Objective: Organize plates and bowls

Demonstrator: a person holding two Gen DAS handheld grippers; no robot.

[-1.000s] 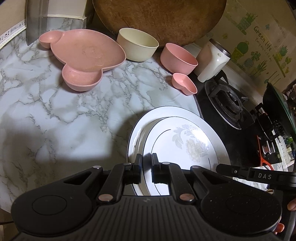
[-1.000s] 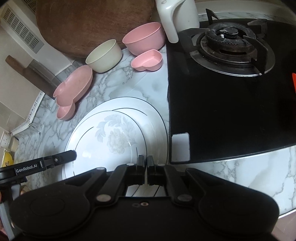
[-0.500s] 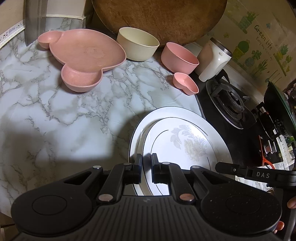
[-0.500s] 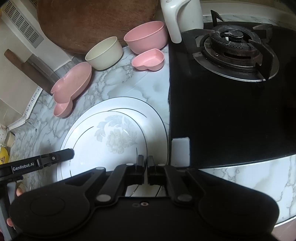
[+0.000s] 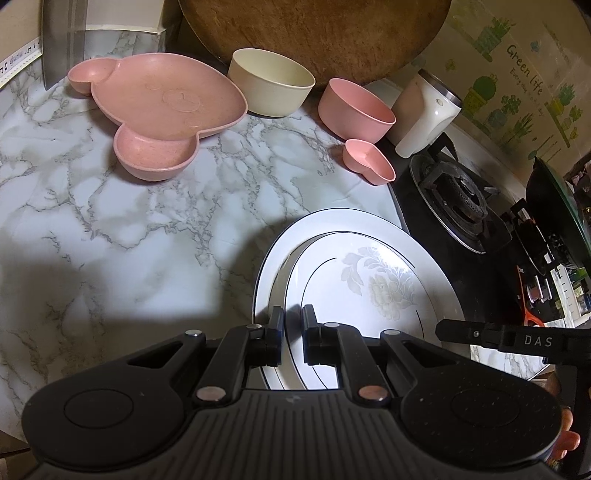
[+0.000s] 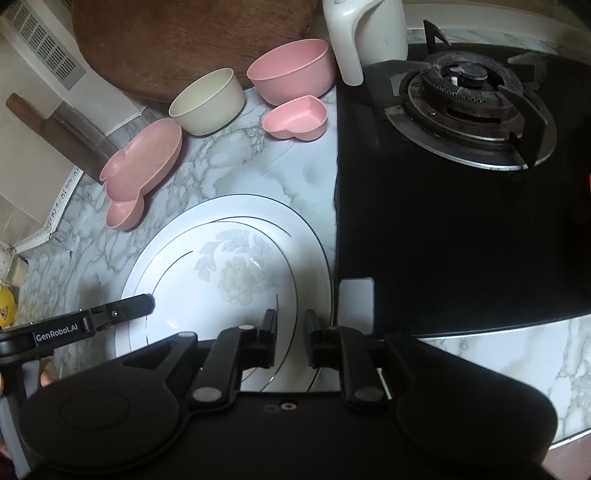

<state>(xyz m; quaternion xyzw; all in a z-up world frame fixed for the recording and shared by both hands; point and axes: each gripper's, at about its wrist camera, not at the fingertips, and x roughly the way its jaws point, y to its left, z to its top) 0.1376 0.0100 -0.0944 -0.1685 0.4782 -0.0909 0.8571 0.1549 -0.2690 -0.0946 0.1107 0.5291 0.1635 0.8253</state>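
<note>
Both grippers are tilting steeply down over the near edge of a stack of two white plates on the marble-patterned counter (image 5: pixel 110 229). Left gripper (image 5: pixel 292 325) is sitting with its jaws drawn close together, only a narrow slit between them, astride the left rim of the floral plate (image 5: pixel 354 291); whether the pads are actually pinching that rim is not clear. Right gripper (image 6: pixel 290 332) is opening its jaws at this moment, and the right rim of the floral plate is lying in the gap between them without either pad pressing on it. Each gripper's side bar is showing in the other's view, and fingertips of the person's hands are peeking in at the lower frame edges.

Counting the tableware: two white plates, the smaller floral one lying inside the larger plain plate (image 6: pixel 295 218) just beside the black gas hob (image 6: pixel 461 229). Farther back are standing one cream bowl (image 5: pixel 271 86), one round pink bowl (image 5: pixel 354 110), one small pink heart-shaped dish (image 6: pixel 297 118) and one pink bear-shaped divided plate (image 5: pixel 162 107), all apart from the stack. One round wooden board (image 5: pixel 314 29) is leaning behind the bowls, and one white kettle (image 5: pixel 424 114) is standing at the hob's corner
</note>
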